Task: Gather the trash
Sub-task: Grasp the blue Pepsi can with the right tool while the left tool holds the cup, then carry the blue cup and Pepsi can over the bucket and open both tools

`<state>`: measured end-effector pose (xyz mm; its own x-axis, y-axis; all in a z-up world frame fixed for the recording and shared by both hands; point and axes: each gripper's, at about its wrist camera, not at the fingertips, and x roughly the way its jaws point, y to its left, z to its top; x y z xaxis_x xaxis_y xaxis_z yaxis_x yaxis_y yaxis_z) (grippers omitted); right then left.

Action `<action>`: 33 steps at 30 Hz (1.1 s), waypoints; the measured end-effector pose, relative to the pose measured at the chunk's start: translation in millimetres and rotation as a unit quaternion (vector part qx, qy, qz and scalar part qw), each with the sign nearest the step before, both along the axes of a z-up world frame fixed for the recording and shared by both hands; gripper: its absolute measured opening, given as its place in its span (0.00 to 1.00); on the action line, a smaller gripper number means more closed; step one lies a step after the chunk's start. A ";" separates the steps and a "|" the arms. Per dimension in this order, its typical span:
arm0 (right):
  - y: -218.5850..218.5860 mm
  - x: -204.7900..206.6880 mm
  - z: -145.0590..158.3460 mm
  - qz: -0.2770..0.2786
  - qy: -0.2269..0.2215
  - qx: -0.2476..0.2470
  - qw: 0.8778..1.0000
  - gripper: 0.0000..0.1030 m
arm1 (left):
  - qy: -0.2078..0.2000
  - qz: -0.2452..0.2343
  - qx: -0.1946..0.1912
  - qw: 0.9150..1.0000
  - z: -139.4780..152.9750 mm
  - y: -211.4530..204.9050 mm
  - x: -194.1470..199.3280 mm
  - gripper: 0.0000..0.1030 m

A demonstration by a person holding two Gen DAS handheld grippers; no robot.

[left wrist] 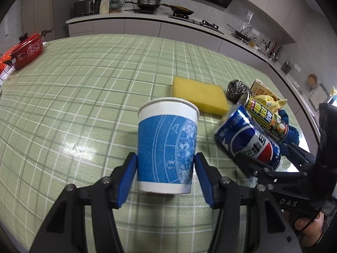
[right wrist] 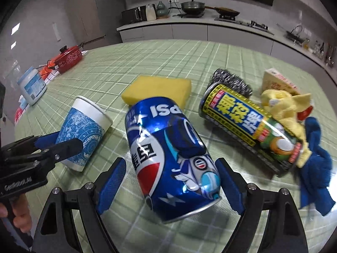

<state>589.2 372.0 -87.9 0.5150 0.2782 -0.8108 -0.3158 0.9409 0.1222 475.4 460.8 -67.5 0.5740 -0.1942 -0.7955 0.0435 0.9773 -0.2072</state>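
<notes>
A white and blue paper cup [left wrist: 167, 145] stands upright on the green checked tablecloth [left wrist: 84, 80]. My left gripper [left wrist: 165, 168] has its blue pads on both sides of the cup and is shut on it. It also shows in the right wrist view [right wrist: 61, 145], on the cup [right wrist: 84, 130]. A blue Pepsi can [right wrist: 168, 156] lies on its side, slightly dented. My right gripper [right wrist: 171, 181] straddles the can, its blue pads touching or nearly touching it. The can also shows in the left wrist view [left wrist: 248, 139]. A yellow and green can [right wrist: 250, 122] lies to its right.
A yellow sponge [right wrist: 158, 90], a steel scourer [right wrist: 231, 80], a small carton [right wrist: 278, 80], a yellow cloth [right wrist: 284, 105] and a blue cloth [right wrist: 316, 160] lie behind and right. A red pot [right wrist: 68, 59] and a white jar [right wrist: 33, 88] stand far left.
</notes>
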 end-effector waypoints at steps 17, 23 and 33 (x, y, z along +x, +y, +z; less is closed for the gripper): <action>-35.5 -48.6 37.6 -0.048 -0.041 0.072 0.995 0.65 | -0.059 -0.024 -0.011 0.998 32.4 -23.1 -23.5 0.52; -94.6 -81.2 58.3 -0.104 -0.061 0.085 0.989 0.65 | -0.072 -0.061 -0.015 0.995 45.9 -70.5 -33.5 0.52; -273.5 -153.9 68.3 -0.165 -0.077 0.102 0.978 0.65 | -0.089 -0.096 -0.030 0.991 56.4 -219.2 -76.0 0.52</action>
<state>435.3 98.5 -19.6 0.7163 0.2240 -0.6608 -0.0280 0.9555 0.2935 399.4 241.6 -11.1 0.6521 -0.3581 -0.6683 0.2688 0.9334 -0.2379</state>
